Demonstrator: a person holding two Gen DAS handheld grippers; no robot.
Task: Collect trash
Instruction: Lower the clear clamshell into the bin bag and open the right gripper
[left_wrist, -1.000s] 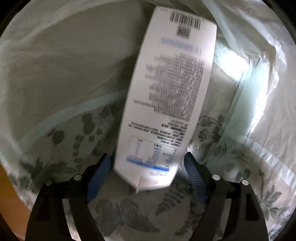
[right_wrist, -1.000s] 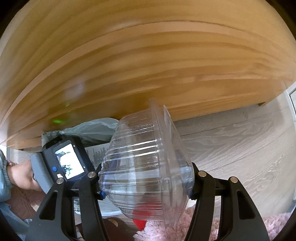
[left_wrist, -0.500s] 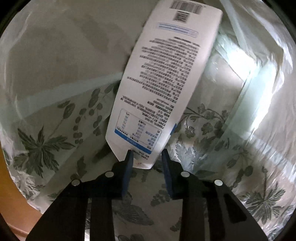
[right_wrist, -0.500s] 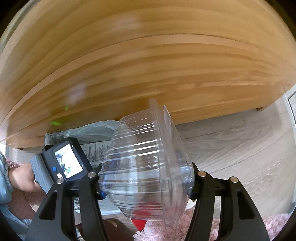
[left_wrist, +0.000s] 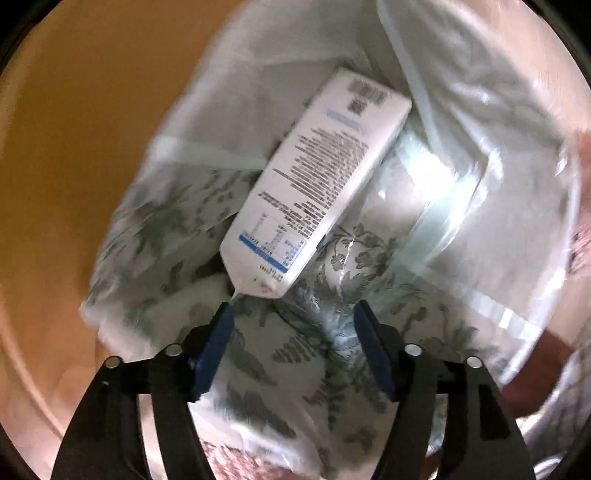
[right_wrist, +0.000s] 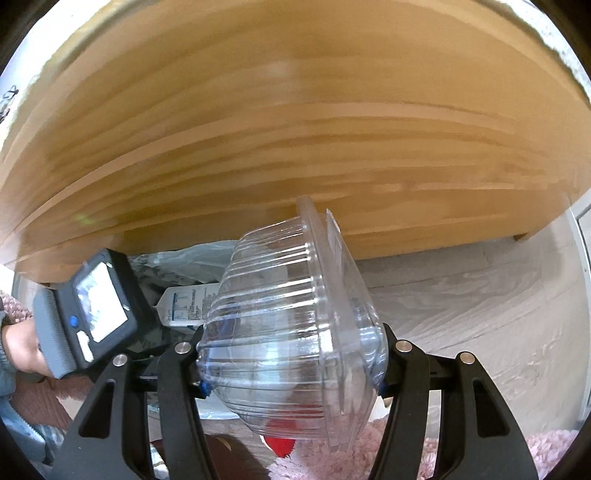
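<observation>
Lying loose in the bag (left_wrist: 491, 122): a carton (left_wrist: 314, 184), light, thin-walled, probably easily crushed. Opening above it, left gripper (left_wrist: 293, 334), nothing between the fingers. Clamped across its ribbed sides in right gripper (right_wrist: 291, 354): a tub (right_wrist: 288, 325), clear, springy, likely slippery; best held at the stiff rim.

Left hand-held gripper (left_wrist: 293, 345) points down, jaws opening, empty; right hand-held gripper (right_wrist: 291, 363) clamped.
</observation>
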